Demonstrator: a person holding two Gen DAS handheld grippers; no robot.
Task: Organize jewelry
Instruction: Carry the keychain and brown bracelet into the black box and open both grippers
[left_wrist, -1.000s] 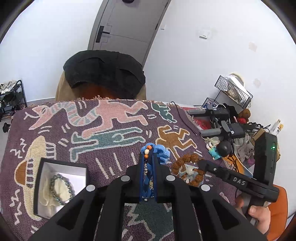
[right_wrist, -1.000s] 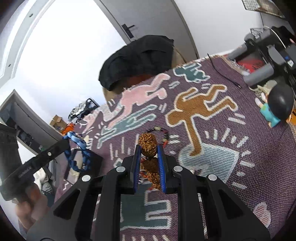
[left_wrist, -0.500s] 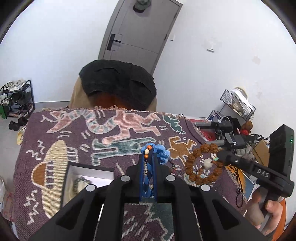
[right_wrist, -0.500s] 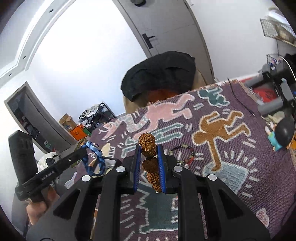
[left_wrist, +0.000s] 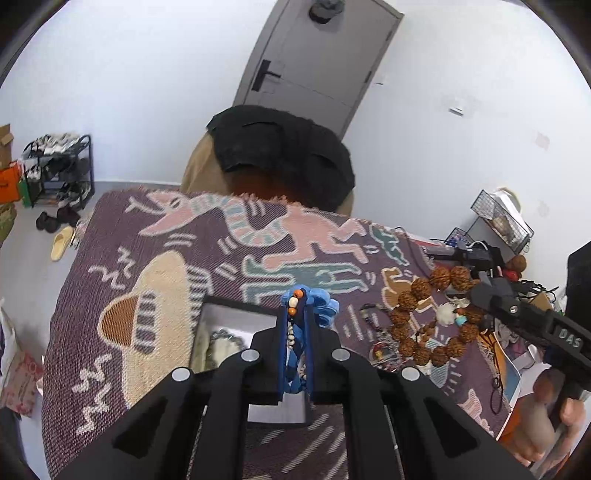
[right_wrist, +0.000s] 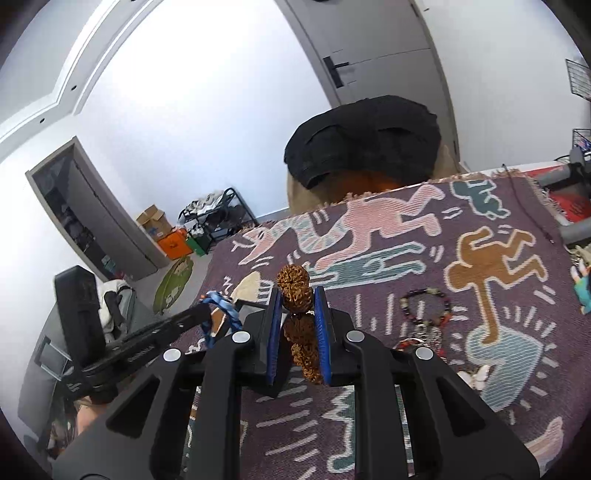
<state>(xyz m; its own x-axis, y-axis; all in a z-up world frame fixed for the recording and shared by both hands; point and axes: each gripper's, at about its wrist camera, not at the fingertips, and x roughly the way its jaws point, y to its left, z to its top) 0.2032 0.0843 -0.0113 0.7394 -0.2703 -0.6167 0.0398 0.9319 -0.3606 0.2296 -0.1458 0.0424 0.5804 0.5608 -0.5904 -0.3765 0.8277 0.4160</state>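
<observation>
My left gripper (left_wrist: 295, 306) is shut on a blue braided bracelet (left_wrist: 325, 306) with small white and orange beads, held above a black jewelry box (left_wrist: 221, 314) with a white lining. My right gripper (right_wrist: 297, 295) is shut on a brown seed-bead bracelet (right_wrist: 293, 284), lifted off the table; the whole loop shows in the left wrist view (left_wrist: 424, 325). A dark beaded bracelet (right_wrist: 424, 306) lies on the patterned cloth (right_wrist: 498, 229). A grey bead bracelet (left_wrist: 221, 338) lies in the box, mostly hidden by my fingers.
A chair with a black jacket (left_wrist: 284, 151) stands behind the table. Clutter, wire baskets (left_wrist: 502, 218) and a small figurine (right_wrist: 583, 284) sit at the table's right edge. A shoe rack (left_wrist: 59, 166) stands by the left wall.
Both grippers have risen higher above the table with their bracelets. The left one has moved over the box. The brown bracelet now hangs free in the air.
</observation>
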